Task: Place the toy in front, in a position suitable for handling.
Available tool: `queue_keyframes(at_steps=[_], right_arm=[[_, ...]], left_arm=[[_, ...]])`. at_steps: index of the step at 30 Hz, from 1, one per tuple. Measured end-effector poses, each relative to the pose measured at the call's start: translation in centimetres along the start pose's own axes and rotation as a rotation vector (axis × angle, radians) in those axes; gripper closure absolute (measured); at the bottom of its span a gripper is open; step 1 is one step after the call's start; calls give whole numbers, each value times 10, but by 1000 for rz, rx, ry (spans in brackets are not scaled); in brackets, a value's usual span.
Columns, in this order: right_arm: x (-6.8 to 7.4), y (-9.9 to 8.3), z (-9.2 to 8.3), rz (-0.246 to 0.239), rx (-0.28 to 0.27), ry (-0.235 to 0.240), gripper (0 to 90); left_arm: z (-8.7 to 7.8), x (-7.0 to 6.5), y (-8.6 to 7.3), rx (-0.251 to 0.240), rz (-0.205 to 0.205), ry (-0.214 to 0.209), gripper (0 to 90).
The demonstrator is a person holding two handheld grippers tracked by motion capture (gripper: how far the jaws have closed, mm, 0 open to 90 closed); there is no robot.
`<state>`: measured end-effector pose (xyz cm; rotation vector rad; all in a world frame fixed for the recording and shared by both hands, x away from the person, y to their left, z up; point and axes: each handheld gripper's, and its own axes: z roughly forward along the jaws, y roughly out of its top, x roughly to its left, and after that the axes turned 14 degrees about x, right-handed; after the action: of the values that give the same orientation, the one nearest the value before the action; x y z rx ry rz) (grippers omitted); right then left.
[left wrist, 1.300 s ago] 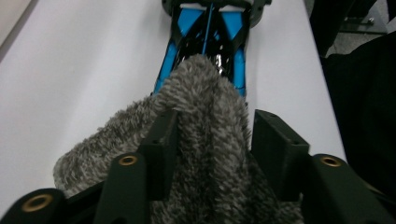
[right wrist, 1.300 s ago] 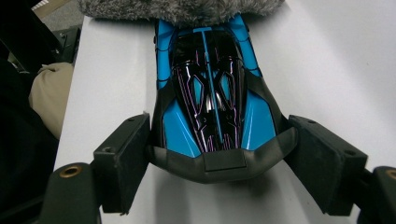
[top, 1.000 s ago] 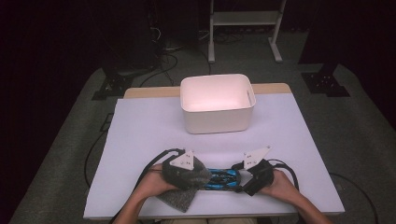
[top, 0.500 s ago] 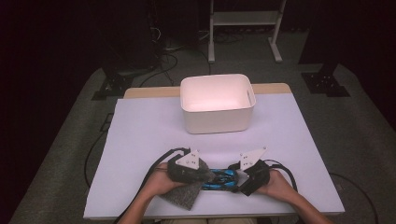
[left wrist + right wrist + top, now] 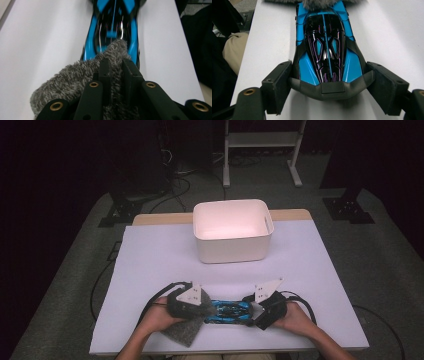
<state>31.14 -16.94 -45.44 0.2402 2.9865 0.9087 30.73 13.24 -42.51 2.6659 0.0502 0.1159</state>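
Toy car (image 5: 327,50) gripped by right tongs (image 5: 329,85), cloth (image 5: 75,77) pinched in left tongs (image 5: 115,68)

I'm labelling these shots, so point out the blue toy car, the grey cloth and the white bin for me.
blue toy car (image 5: 325,47): right gripper view, on its black glossy roof.
grey cloth (image 5: 72,77): left gripper view, on the fluffy pile left of the jaws.
white bin (image 5: 232,251): high view, on its front outer wall.

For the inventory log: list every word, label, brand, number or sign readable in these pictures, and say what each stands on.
No text reads anywhere.
Glossy blue and black toy car: coloured stripes and panels, no lettering.
Fuzzy grey cloth: no tag in view.
White plastic bin: plain walls.
White table cover: unmarked.
Grey three-cornered plates on the grippers: small marks too small to read.
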Motion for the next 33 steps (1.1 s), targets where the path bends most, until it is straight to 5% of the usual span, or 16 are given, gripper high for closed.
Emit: queue_keyframes(at_steps=[6, 14, 18, 25, 33], right_arm=[[1, 1, 0, -4, 3, -6, 224], [1, 6, 4, -9, -1, -3, 226], [1, 6, 5, -9, 0, 1, 227], [0, 6, 4, -11, 2, 3, 227], [0, 14, 9, -11, 3, 15, 229]], left_arm=[[-4, -1, -7, 6, -3, -7, 786], [4, 4, 23, -21, 36, 7, 783], [4, 5, 20, -18, 33, 9, 783], [-3, 14, -2, 2, -32, 31, 783], [0, 14, 14, -17, -1, 3, 781]])
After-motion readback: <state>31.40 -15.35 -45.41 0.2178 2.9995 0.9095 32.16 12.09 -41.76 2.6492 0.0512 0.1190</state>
